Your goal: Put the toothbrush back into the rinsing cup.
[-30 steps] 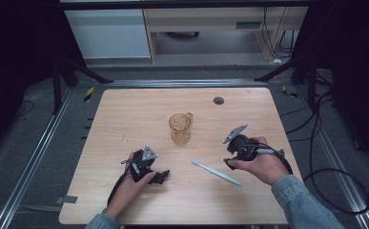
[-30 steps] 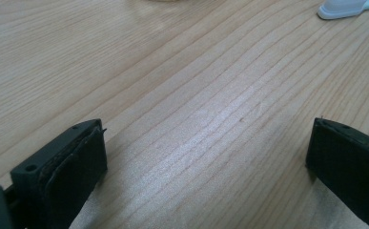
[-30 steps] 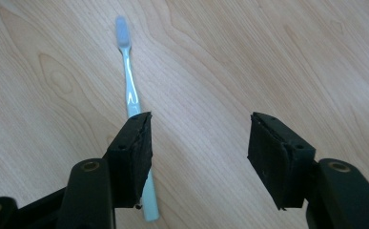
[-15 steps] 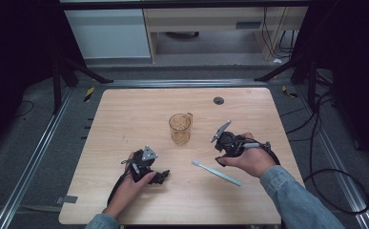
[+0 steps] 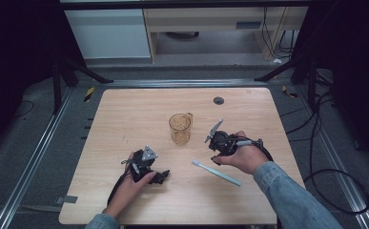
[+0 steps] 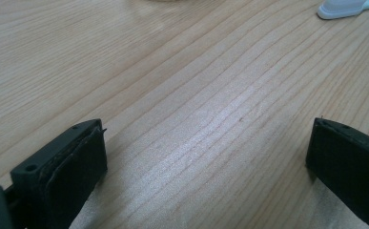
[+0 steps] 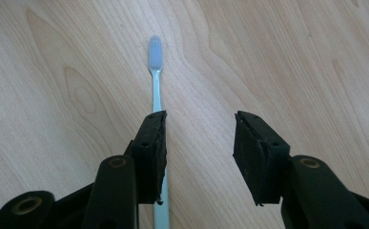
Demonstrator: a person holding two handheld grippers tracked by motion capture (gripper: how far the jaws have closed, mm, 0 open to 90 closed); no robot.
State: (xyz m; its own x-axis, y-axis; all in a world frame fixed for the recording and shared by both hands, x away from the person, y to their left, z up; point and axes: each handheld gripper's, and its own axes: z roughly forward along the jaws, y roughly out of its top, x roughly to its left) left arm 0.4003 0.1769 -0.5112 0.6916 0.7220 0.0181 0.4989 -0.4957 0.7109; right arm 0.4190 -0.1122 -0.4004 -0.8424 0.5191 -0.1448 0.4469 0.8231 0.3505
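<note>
An amber measuring cup [image 5: 180, 128] stands mid-table [image 5: 125, 114], near a dark round grommet [image 5: 219, 100]

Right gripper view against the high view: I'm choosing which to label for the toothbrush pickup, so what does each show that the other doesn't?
Right gripper view alone: the right tool up close, its jaws apart, the left jaw over the toothbrush handle, no pads pressing on it.

High view alone: the amber cup, the left tool resting on the table, and both hands.

Shared: the toothbrush lying flat on the wooden table, brush head pointing away from the right tool, whose jaws have just been closing.
</note>
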